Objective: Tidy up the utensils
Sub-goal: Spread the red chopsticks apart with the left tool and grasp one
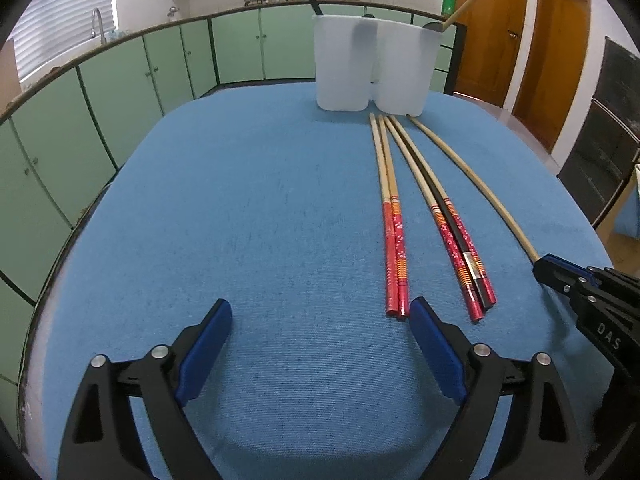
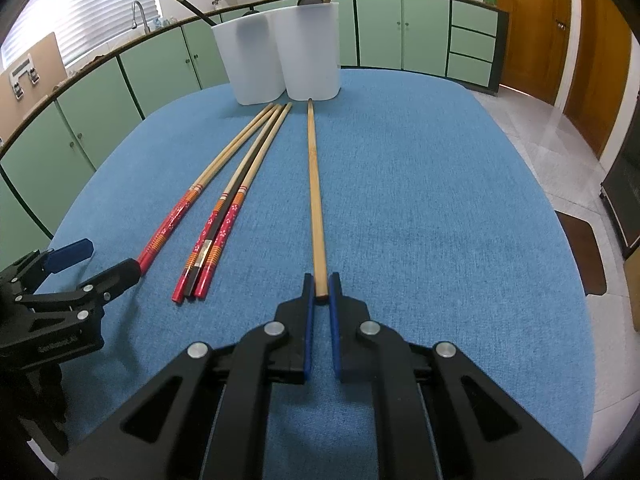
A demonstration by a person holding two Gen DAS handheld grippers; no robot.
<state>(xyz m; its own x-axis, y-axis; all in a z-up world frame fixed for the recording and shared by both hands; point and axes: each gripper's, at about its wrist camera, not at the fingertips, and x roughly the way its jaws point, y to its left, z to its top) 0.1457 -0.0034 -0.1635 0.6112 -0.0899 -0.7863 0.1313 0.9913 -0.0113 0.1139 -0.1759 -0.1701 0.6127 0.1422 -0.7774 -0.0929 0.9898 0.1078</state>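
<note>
Right gripper point(image 2: 322, 288) pinches the near end of a plain wooden chopstick point(image 2: 315, 184), which lies on the blue tablecloth point(image 2: 420, 200) pointing far toward two white plastic holders point(image 2: 280, 56). Left of it lie five more chopsticks point(image 2: 224, 200), four red-handled and one black. Left gripper point(image 1: 320, 332) hovers with jaws spread wide, holding nothing.
</note>
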